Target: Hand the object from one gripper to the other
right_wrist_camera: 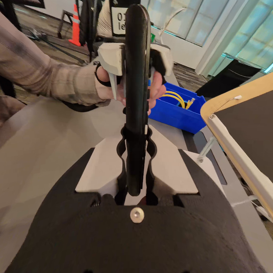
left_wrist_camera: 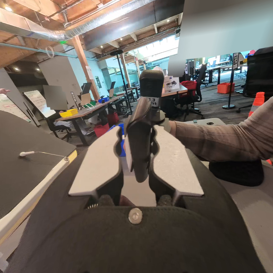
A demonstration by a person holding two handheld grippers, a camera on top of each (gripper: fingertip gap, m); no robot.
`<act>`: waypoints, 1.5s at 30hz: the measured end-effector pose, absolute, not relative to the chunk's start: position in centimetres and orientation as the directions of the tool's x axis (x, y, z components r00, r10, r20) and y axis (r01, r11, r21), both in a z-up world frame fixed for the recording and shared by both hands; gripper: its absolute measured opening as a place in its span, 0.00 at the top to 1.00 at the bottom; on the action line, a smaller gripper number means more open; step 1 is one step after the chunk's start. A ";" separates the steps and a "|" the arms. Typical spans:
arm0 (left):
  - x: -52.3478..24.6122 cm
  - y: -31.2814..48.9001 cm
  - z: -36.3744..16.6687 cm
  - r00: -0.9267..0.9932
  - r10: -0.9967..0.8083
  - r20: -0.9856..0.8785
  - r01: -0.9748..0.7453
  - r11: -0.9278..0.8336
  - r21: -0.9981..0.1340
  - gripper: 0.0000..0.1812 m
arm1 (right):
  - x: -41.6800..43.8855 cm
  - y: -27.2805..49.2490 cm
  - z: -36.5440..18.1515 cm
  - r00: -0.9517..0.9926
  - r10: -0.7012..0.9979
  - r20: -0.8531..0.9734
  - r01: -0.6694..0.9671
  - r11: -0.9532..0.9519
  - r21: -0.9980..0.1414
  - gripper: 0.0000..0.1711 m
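A long, thin black remote point(right_wrist_camera: 136, 73) is held in the air between both grippers. My right gripper point(right_wrist_camera: 136, 130) is shut on its near end, black pads pressed on both sides. My left gripper point(left_wrist_camera: 137, 128) has its jaws around the other end of the remote point(left_wrist_camera: 138, 147). The right pad touches it and a narrow gap shows on the left side. In the right wrist view the left gripper point(right_wrist_camera: 137, 62) faces me, its white fingers point(right_wrist_camera: 110, 59) flanking the remote. In the left wrist view the right gripper's black body point(left_wrist_camera: 150, 85) stands behind the remote.
A blue bin point(right_wrist_camera: 177, 115) with yellow cables stands on the grey table point(right_wrist_camera: 59, 133). A black panel with a pale wooden rim point(right_wrist_camera: 243, 133) rises beside it and also shows in the left wrist view point(left_wrist_camera: 29, 147). A sleeved arm point(left_wrist_camera: 221, 140) comes in from the right. An orange cone point(left_wrist_camera: 257, 102) stands on the floor. One gripper's finger ends stand about 7 centimetres off the other's.
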State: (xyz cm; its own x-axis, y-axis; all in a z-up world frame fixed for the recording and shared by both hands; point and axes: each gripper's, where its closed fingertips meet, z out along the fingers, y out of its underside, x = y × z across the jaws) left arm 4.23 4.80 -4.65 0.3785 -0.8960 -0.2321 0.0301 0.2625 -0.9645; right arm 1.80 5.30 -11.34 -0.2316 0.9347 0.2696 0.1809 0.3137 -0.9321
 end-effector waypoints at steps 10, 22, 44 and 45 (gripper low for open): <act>5.9 4.5 -5.5 0.374 -0.892 -0.254 0.008 0.277 -0.961 0.85 | 1.8 4.4 -11.8 -0.300 0.932 0.204 0.154 0.258 -0.954 0.87; -2.2 11.8 -4.0 0.730 -0.652 0.202 0.333 0.082 -0.939 0.87 | -1.6 12.5 -10.6 0.309 0.753 0.580 0.410 0.445 -0.796 0.56; -2.4 10.5 -1.9 0.686 -0.706 0.178 0.391 0.152 -0.908 0.73 | -1.3 13.8 -11.7 0.381 0.785 0.488 0.350 0.366 -0.862 0.72; -2.4 10.1 -1.5 0.673 -0.725 0.147 0.387 0.175 -0.905 0.69 | -1.2 13.6 -11.7 0.356 0.822 0.445 0.322 0.340 -0.884 0.72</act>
State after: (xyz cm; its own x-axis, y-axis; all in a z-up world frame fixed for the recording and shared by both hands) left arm -2.37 10.15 -1.48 0.6729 -0.7249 0.1473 0.3871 0.1755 -0.9052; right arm -1.20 13.55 -11.66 0.3556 0.8217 0.4453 0.3217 0.3397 -0.8838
